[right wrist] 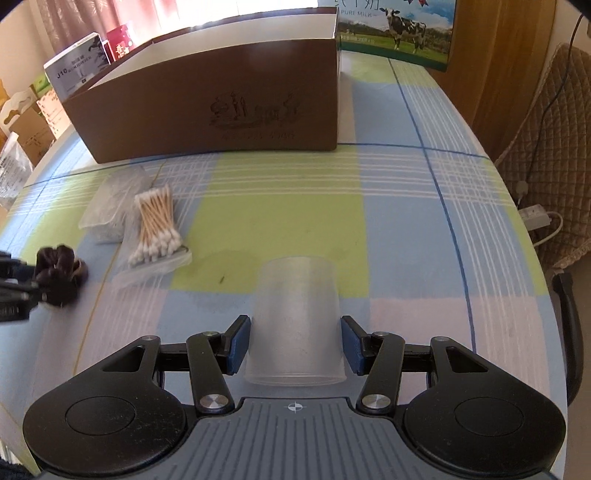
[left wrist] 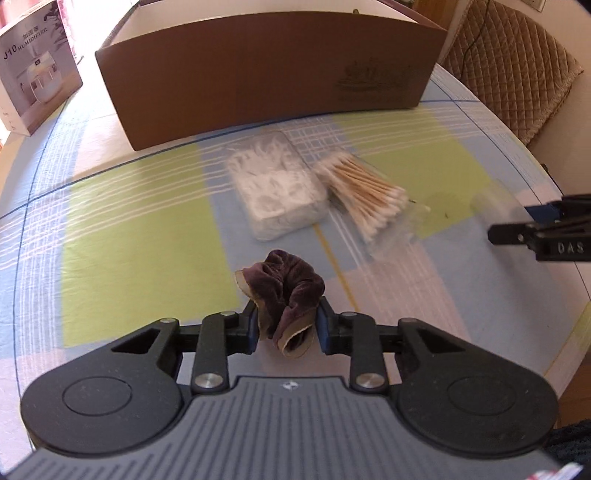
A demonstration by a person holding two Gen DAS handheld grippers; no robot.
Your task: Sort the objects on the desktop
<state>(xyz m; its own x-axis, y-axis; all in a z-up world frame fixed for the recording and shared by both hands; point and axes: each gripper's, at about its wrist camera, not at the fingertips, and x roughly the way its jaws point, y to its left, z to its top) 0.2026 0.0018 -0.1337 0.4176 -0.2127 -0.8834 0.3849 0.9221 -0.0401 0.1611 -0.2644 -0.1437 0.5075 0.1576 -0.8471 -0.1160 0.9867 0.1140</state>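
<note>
My left gripper is shut on a dark purple velvet scrunchie, which bunches up between the blue pads. From the right wrist view the scrunchie shows at the far left. My right gripper holds a translucent plastic cup by its sides, rim toward the camera, with both pads against the wall. A bag of cotton swabs and a clear pack of white floss picks lie on the plaid tablecloth. Behind them stands an open brown cardboard box.
A white humidifier box stands left of the cardboard box. A milk carton is at the back right. A chair with a quilted cover and a power strip are past the table's right edge.
</note>
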